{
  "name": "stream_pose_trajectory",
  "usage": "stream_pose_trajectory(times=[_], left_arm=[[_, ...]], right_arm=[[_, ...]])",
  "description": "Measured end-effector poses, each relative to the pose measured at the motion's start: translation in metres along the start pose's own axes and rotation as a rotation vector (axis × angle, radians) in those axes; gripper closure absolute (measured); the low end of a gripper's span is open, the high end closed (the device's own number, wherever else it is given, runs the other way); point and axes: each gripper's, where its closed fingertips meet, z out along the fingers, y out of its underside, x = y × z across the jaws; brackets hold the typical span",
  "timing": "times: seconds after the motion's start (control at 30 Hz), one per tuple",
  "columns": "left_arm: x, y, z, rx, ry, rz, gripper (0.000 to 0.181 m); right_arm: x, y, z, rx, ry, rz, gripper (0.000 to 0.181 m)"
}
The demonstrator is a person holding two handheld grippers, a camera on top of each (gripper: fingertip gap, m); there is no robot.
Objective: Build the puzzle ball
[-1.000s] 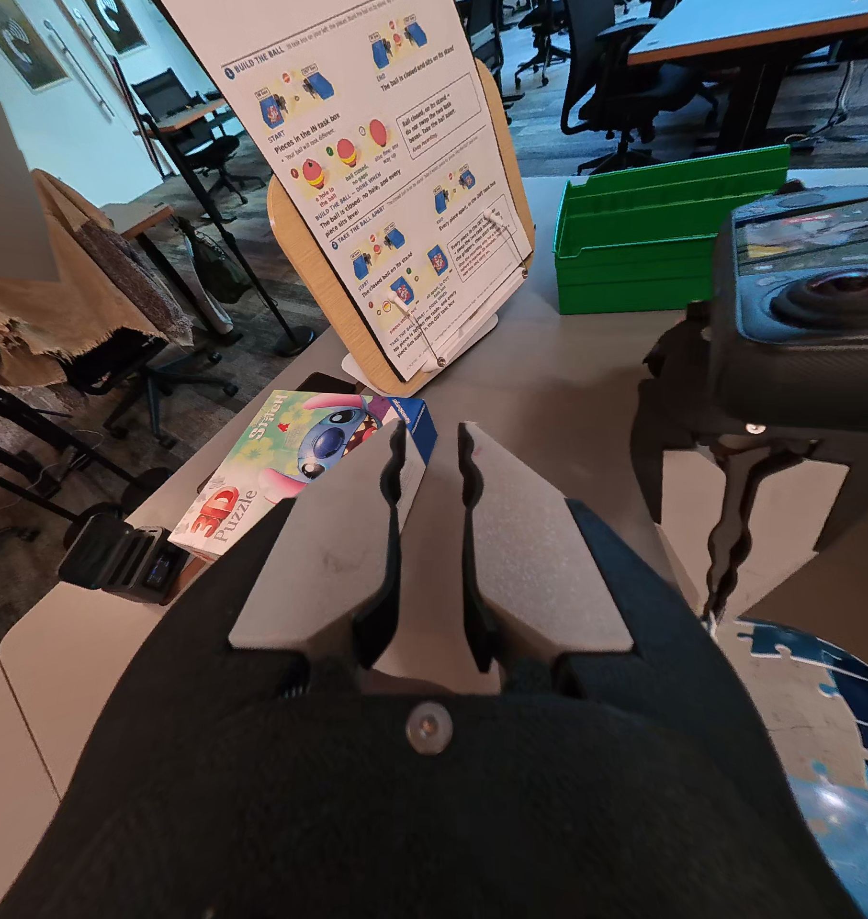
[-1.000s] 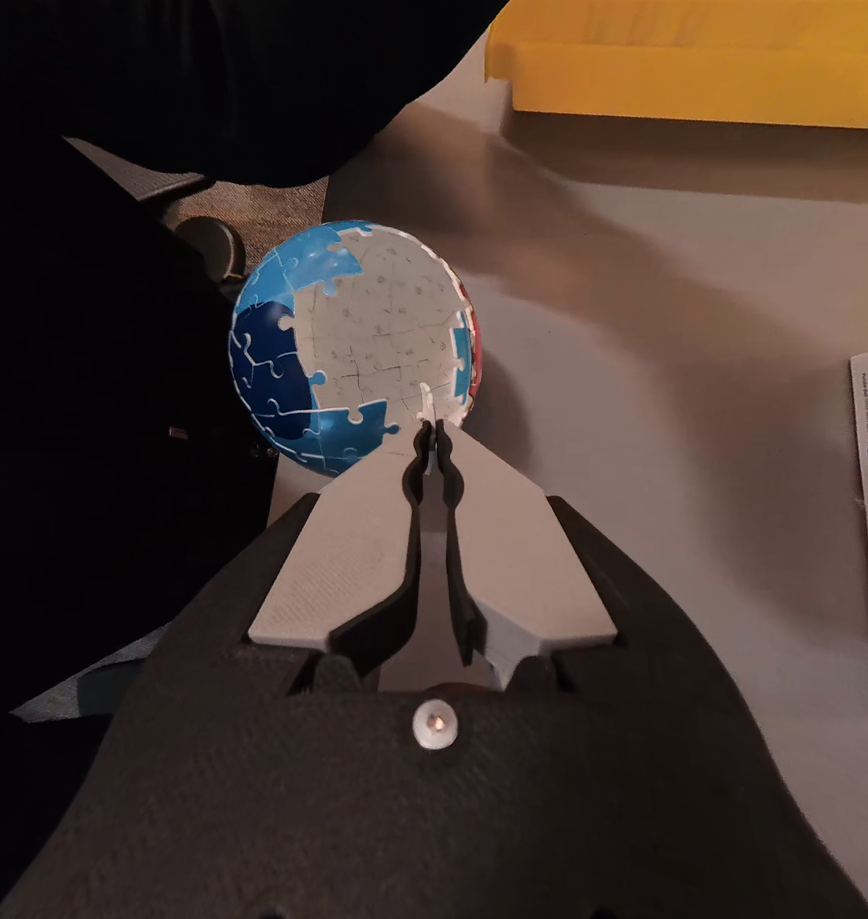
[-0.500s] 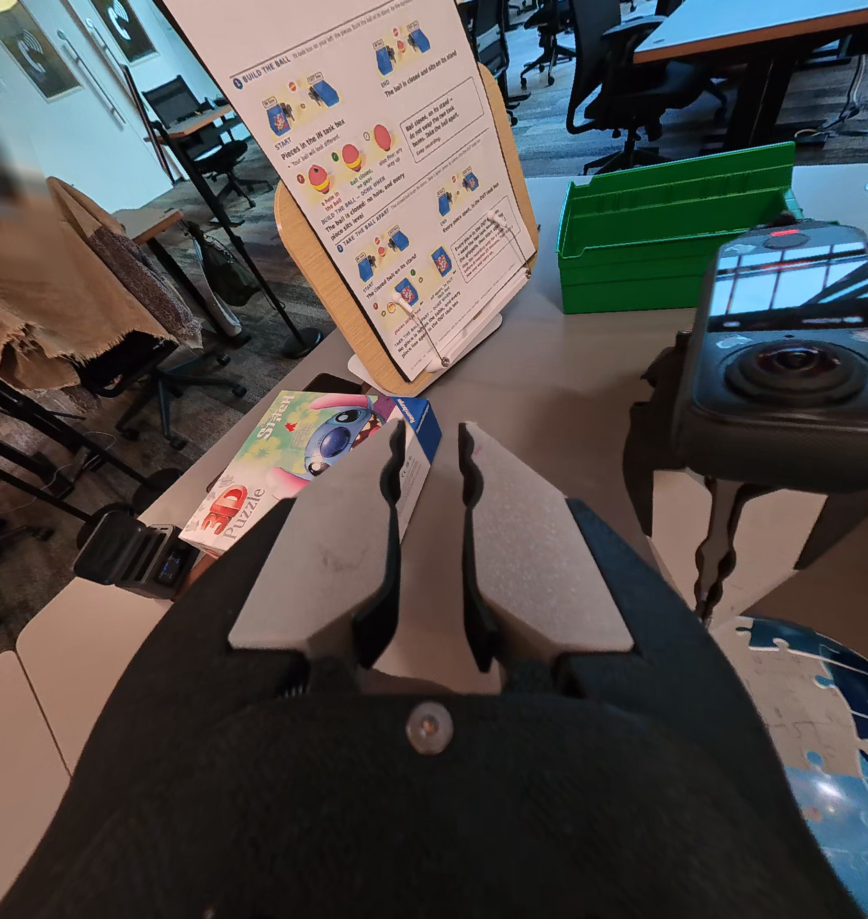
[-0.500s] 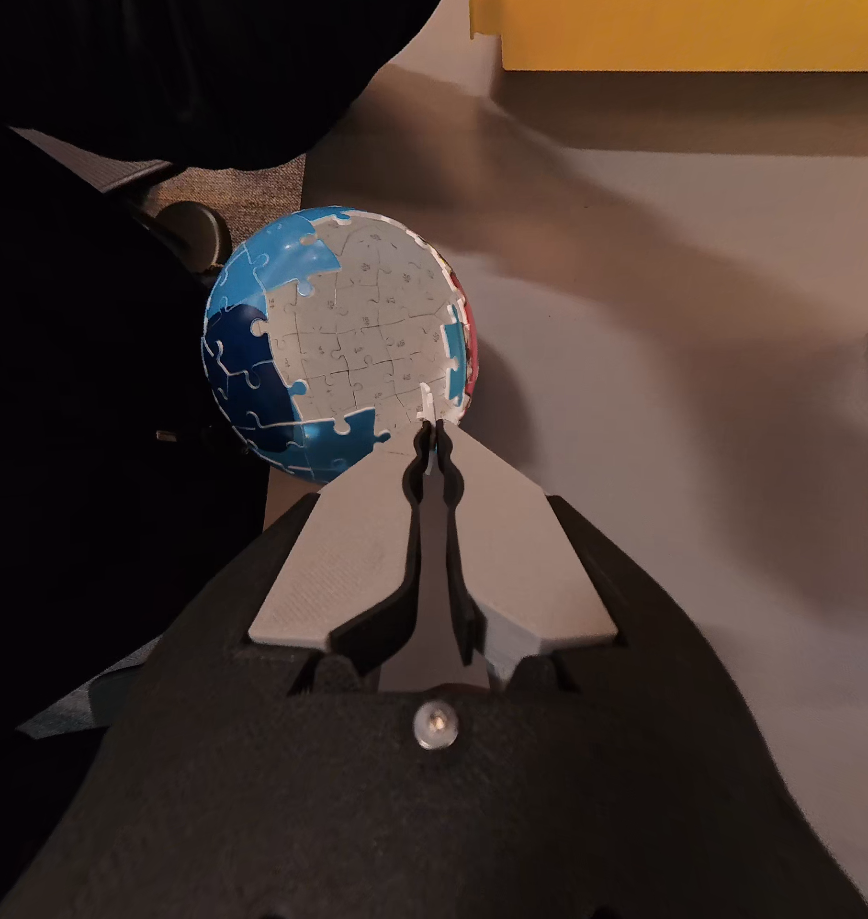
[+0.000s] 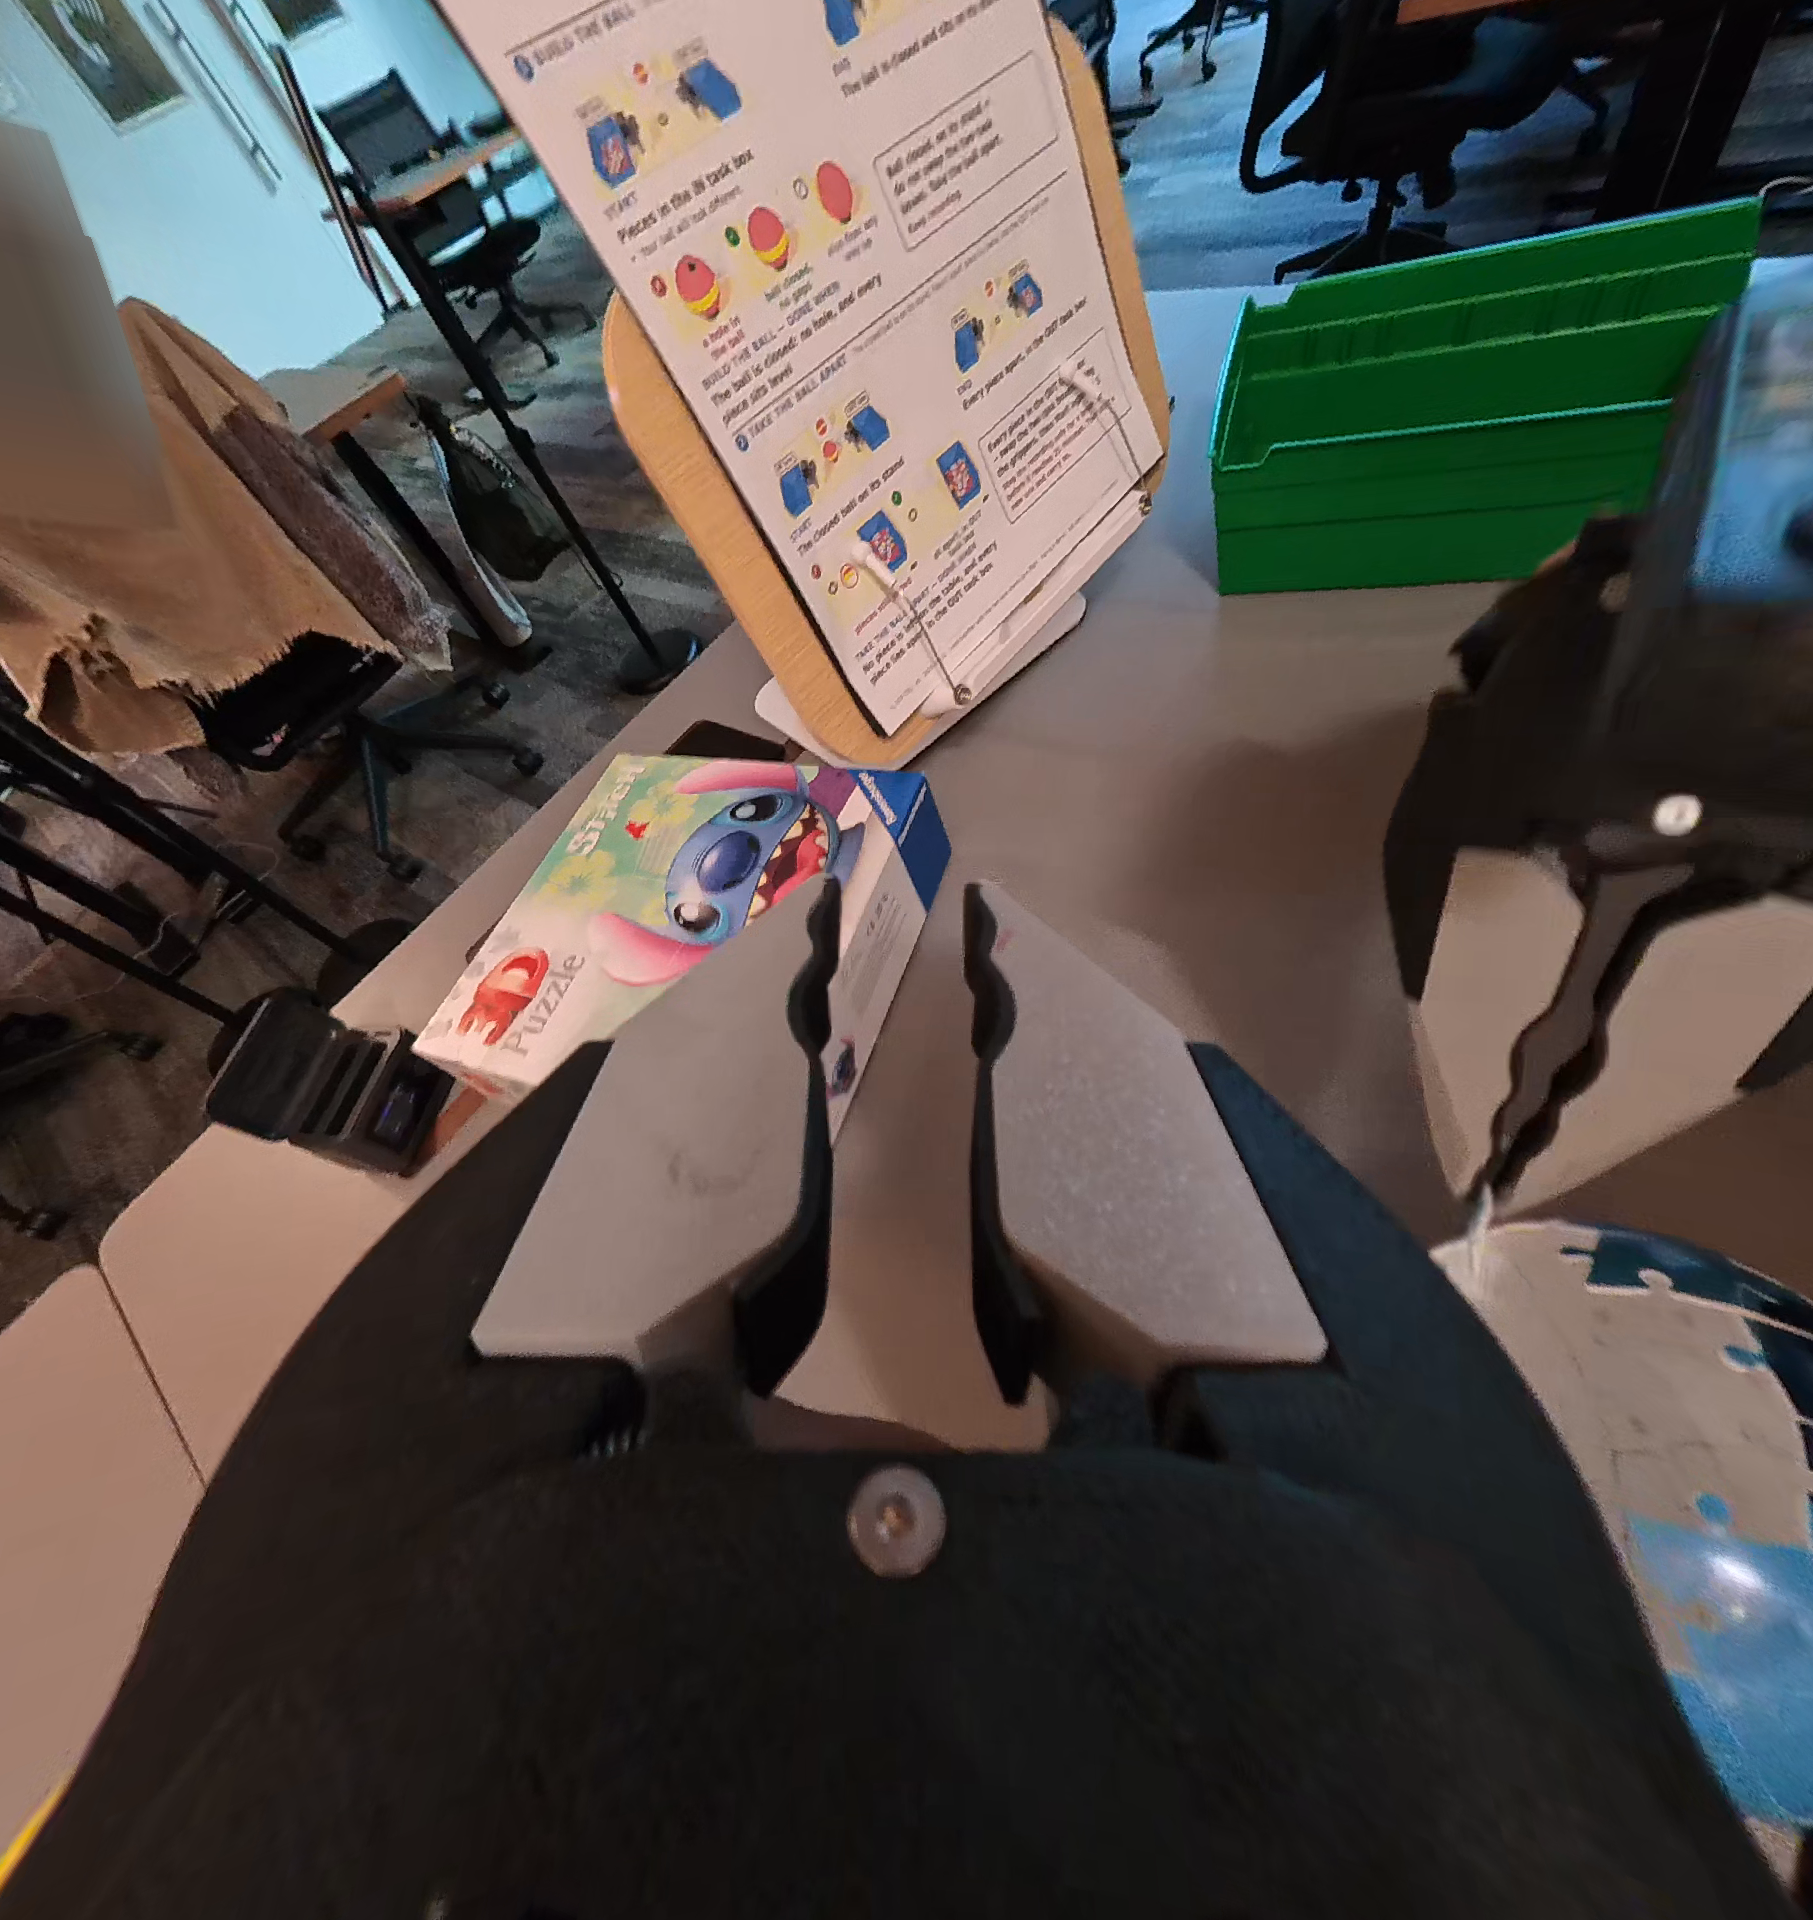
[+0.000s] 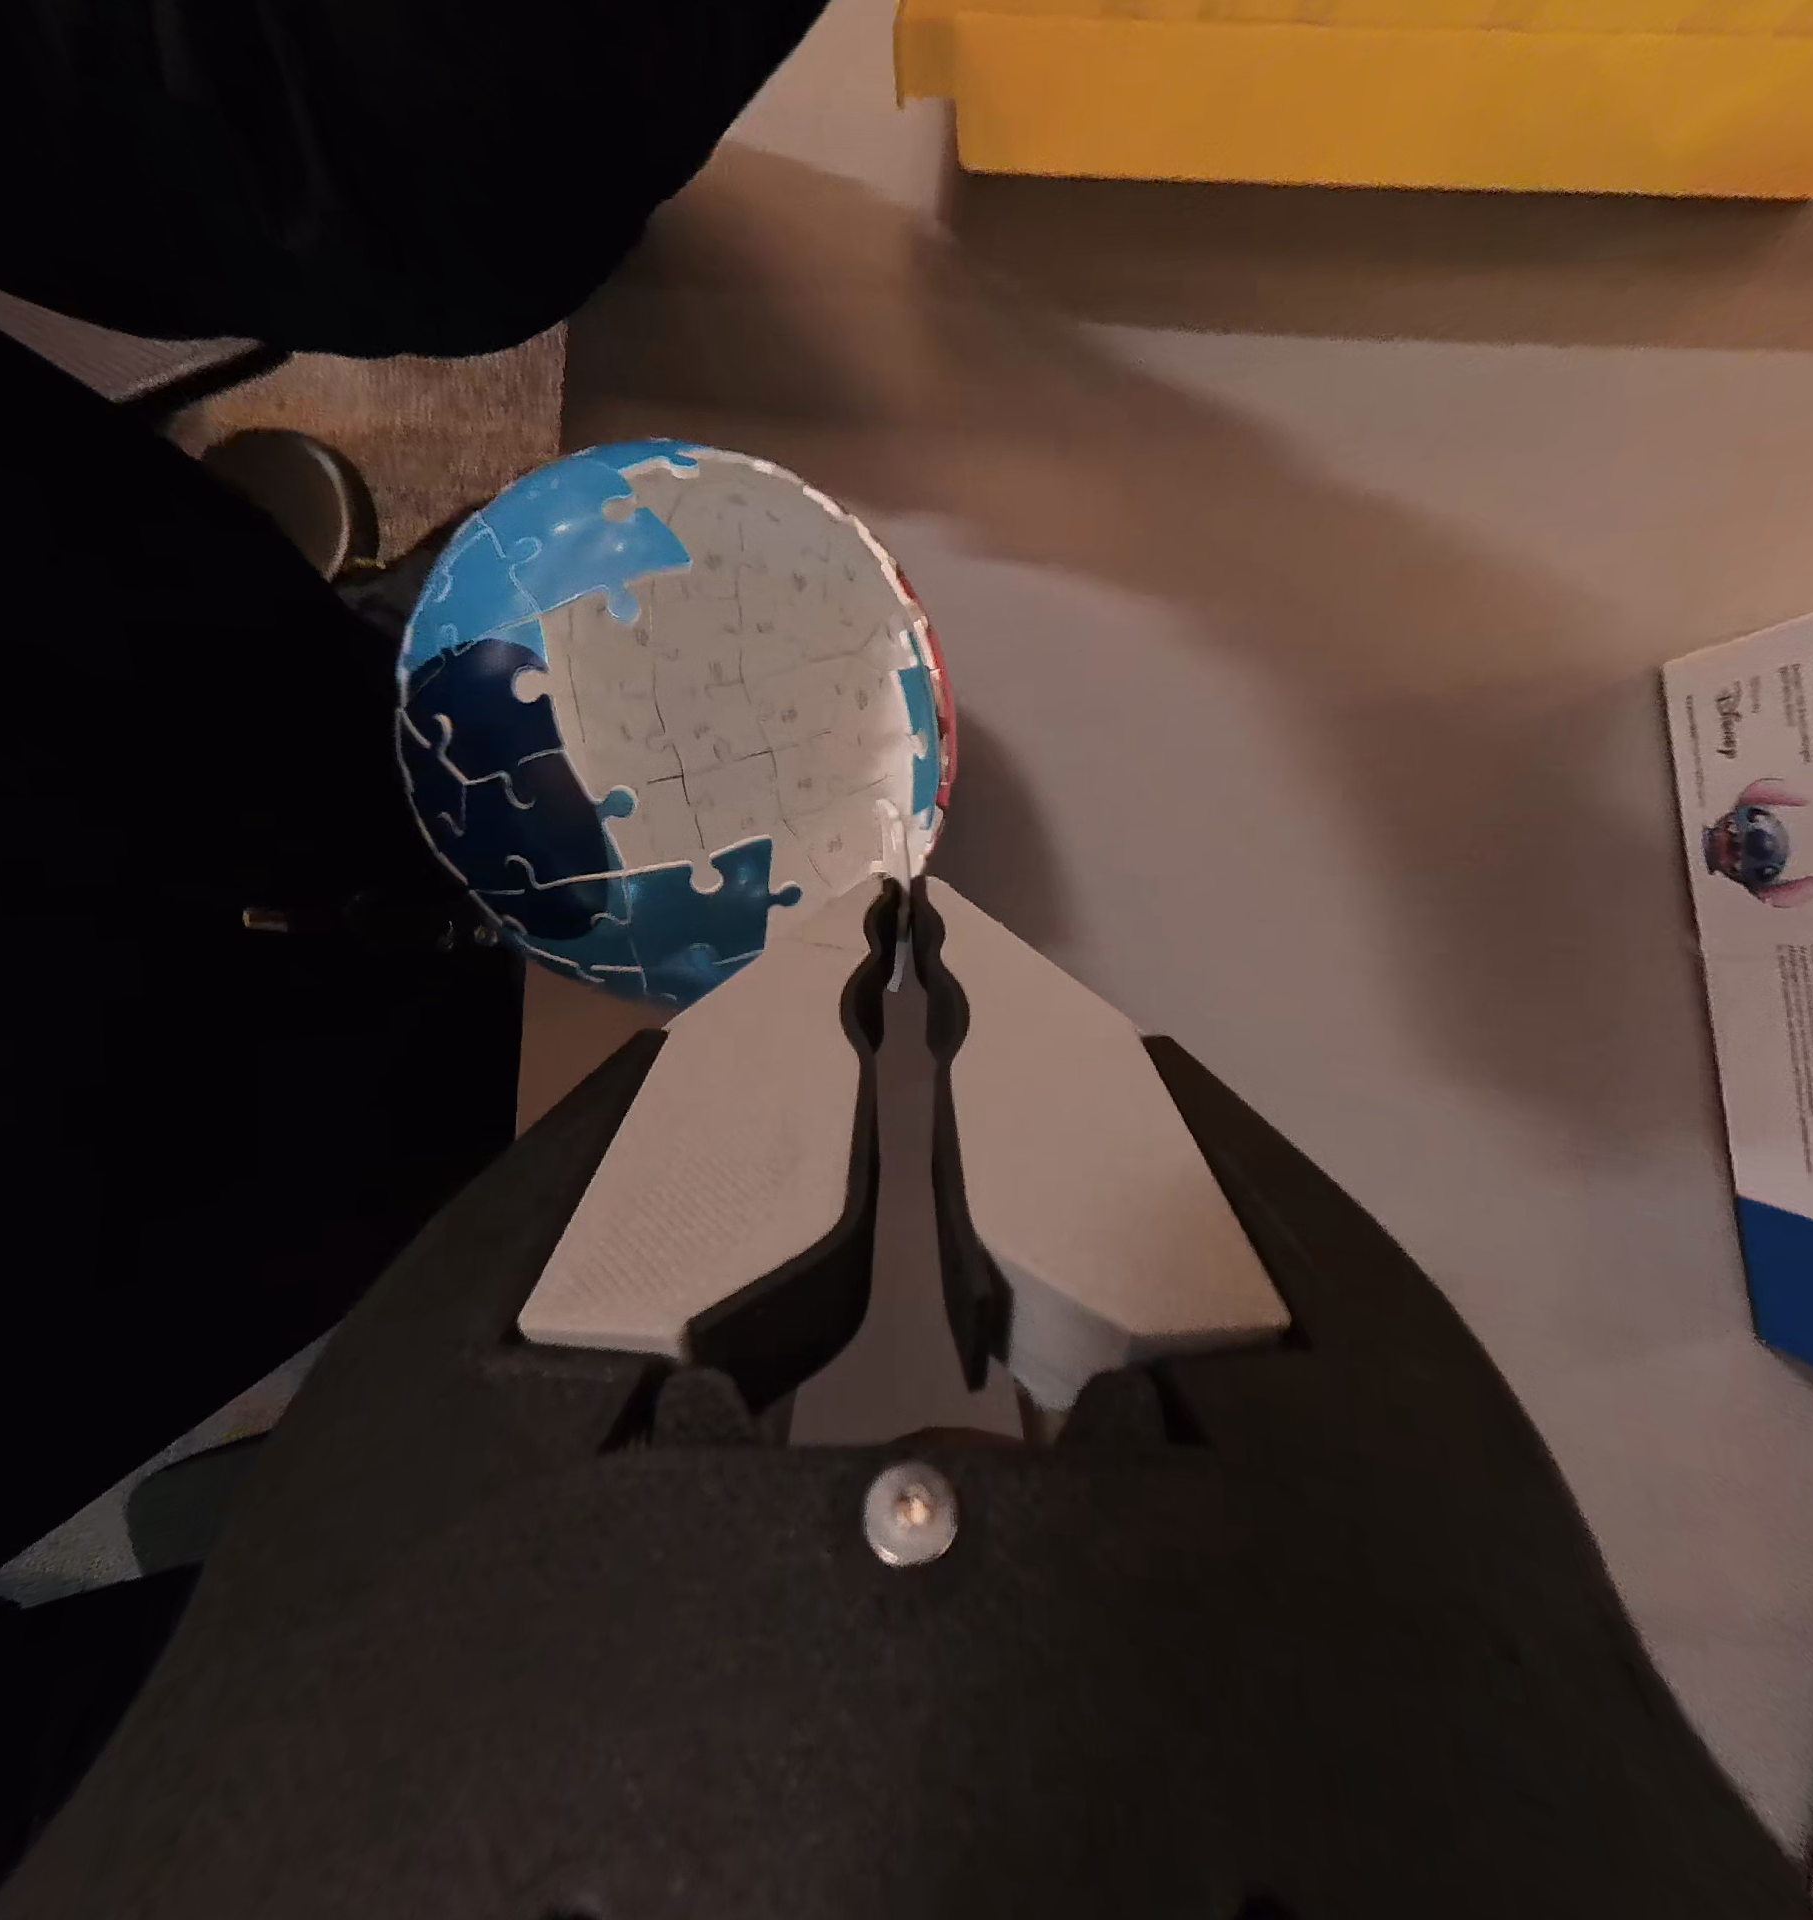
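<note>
**Blue-white ball, one piece pinched**

One puzzle ball [image 6: 663, 727] sits by the table edge. Your right gripper [image 6: 900, 891] pinches one white piece [image 6: 894, 847] at its rim. Your left gripper [image 5: 894, 902] is spread, empty. One puzzle box [image 5: 673, 894], one green bin [image 5: 1453, 416], one yellow bin [image 6: 1401, 94], printed writing on box.

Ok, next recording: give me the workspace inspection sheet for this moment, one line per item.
Surface: grey tabletop, matte, partly in shadow.
Job's things: blue-and-white part-built puzzle ball, open on one side showing the white inside; thin white puzzle piece at its rim.
Clutter: colourful cardboard puzzle box; stacked green plastic bins; yellow plastic bin; printed instruction sheet on a wooden stand; small black case.
Grippers: left gripper open, empty; right gripper shut on the piece.
Cables: nothing seen.
Surroundings: office chairs, desks, draped tan cloth.
</note>
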Motion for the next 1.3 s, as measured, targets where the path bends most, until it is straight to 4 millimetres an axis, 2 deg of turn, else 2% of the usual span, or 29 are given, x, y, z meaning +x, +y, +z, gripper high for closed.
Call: stream_pose_trajectory(times=[0.13, 0.23, 0.37, 0.47, 0.57, 0.63, 0.7, 0.8, 0.9, 1.0, 1.1, 1.23, 1.3], left_arm=[[0.008, 0.024, -0.015, -0.042, 0.019, -0.043, 0.158], [0.022, 0.058, -0.029, -0.074, 0.033, -0.081, 0.158], [0.034, 0.104, -0.052, -0.109, 0.013, -0.166, 0.157], [0.05, 0.124, -0.062, -0.112, 0.031, -0.219, 0.156], [0.075, 0.142, -0.067, -0.14, 0.073, -0.229, 0.152], [0.095, 0.149, -0.071, -0.138, 0.122, -0.179, 0.145], [0.119, 0.145, -0.079, -0.07, 0.226, -0.15, 0.145], [0.132, 0.139, -0.089, 0.016, 0.319, -0.203, 0.137], [0.148, 0.147, -0.093, 0.032, 0.414, -0.18, 0.11], [0.155, 0.147, -0.096, 0.088, 0.448, -0.157, 0.093], [0.161, 0.158, -0.089, 0.033, 0.466, -0.13, 0.085], [0.165, 0.186, -0.068, -0.119, 0.462, -0.086, 0.077], [0.171, 0.192, -0.063, -0.145, 0.49, -0.071, 0.077]], right_arm=[[0.003, -0.002, -0.021, 0.07, 0.024, 0.011, 0.181], [0.011, 0.007, -0.028, 0.104, 0.031, 0.068, 0.181], [0.026, 0.024, -0.023, 0.172, -0.053, 0.23, 0.181], [0.03, 0.037, -0.017, 0.253, -0.136, 0.346, 0.181], [0.029, 0.054, -0.007, 0.273, -0.19, 0.421, 0.181], [0.027, 0.066, 0.001, 0.252, -0.21, 0.449, 0.181], [0.025, 0.077, 0.01, 0.228, -0.23, 0.473, 0.181], [0.027, 0.094, 0.024, 0.183, -0.229, 0.51, 0.181], [0.029, 0.109, 0.038, 0.149, -0.217, 0.514, 0.181], [0.03, 0.114, 0.045, 0.149, -0.179, 0.458, 0.177], [0.027, 0.115, 0.05, 0.142, -0.159, 0.385, 0.173], [0.037, 0.125, 0.056, 0.118, -0.078, 0.339, 0.172], [0.044, 0.126, 0.052, 0.131, -0.037, 0.345, 0.16]])
